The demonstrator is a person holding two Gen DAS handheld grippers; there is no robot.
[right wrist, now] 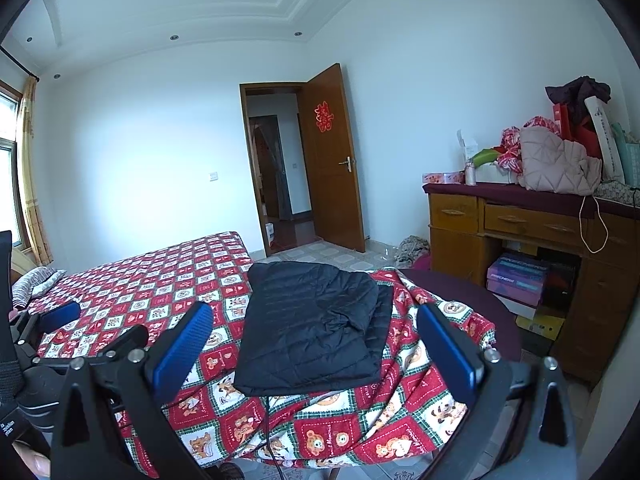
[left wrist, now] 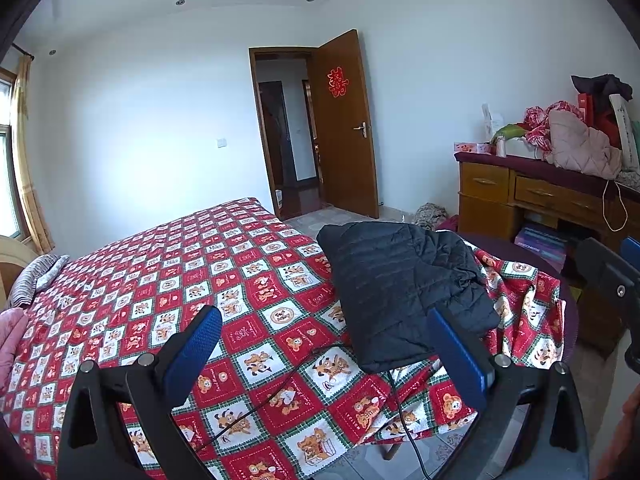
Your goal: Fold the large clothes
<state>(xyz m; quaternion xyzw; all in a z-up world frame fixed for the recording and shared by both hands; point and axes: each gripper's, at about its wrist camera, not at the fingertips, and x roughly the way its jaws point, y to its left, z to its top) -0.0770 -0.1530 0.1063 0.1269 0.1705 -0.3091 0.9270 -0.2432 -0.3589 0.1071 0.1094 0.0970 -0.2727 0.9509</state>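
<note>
A black quilted jacket (right wrist: 316,332) lies folded into a rough rectangle on the bed (left wrist: 168,280), near its foot corner on the red checked cartoon sheet (right wrist: 340,432) — soft, puffy, hem toward the cameras. The left gripper (left wrist: 332,354) and right gripper (right wrist: 320,344) hover short of the jacket, blue textured fingers (right wrist: 182,344) spread wide, holding nothing. Left of the jacket the sheet lies flat.

Red 囍 sign (right wrist: 324,117) on door (right wrist: 334,184); SKECHERS shoebox (right wrist: 516,276).
</note>
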